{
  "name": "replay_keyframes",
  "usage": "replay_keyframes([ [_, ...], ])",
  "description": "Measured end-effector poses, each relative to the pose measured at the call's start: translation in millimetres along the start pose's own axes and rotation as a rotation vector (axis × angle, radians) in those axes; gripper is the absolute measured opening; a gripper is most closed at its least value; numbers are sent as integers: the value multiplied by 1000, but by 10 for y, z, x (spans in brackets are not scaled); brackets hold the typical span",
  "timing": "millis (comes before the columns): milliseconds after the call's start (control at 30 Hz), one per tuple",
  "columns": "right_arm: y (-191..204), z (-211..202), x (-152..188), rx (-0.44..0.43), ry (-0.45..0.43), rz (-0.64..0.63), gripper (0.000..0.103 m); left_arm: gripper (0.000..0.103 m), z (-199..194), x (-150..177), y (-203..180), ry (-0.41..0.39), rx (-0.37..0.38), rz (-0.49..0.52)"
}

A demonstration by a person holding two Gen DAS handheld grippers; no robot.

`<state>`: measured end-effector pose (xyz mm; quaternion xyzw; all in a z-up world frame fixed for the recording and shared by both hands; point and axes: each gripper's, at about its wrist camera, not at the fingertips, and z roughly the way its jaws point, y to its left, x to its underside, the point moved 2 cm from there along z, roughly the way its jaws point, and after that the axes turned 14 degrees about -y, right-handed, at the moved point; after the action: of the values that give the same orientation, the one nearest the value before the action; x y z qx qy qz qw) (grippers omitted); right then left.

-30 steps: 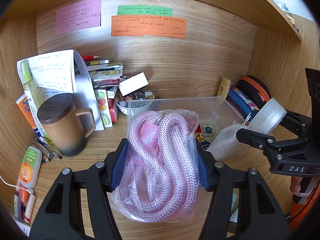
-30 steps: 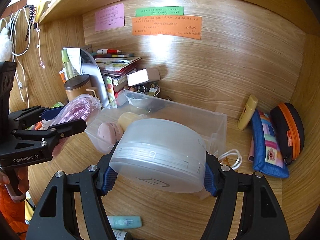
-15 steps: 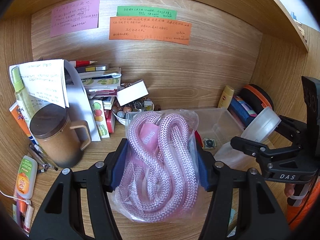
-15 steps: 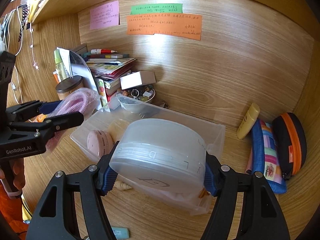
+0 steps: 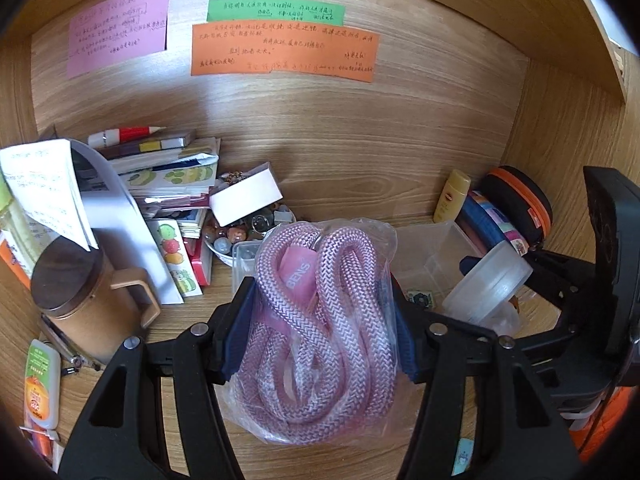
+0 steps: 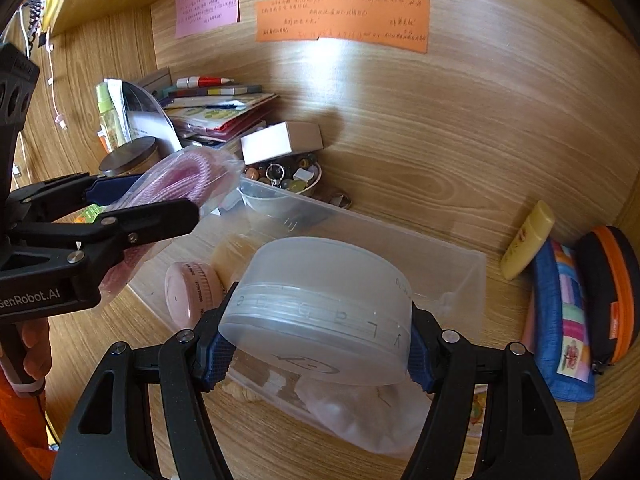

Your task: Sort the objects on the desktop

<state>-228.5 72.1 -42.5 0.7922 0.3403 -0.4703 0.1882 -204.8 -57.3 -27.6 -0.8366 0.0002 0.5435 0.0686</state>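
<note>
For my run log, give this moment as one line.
left gripper: shut on bagged rope | right gripper: shut on round tub | both over clear bin

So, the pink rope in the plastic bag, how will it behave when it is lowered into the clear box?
Probably floppy: the bagged pink rope bulges above and below the left claw, which squeezes its middle. The glossy film looks slippery, so it may slide in the pads. It should slump rather than stand in the clear box, and seems unlikely to break.
</note>
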Motion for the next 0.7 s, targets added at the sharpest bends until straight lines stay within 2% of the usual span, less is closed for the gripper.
replay_keyframes([
  [700, -92, 439, 176, -16, 105, 38, 66, 60, 427, 185, 94, 100, -18, -15],
])
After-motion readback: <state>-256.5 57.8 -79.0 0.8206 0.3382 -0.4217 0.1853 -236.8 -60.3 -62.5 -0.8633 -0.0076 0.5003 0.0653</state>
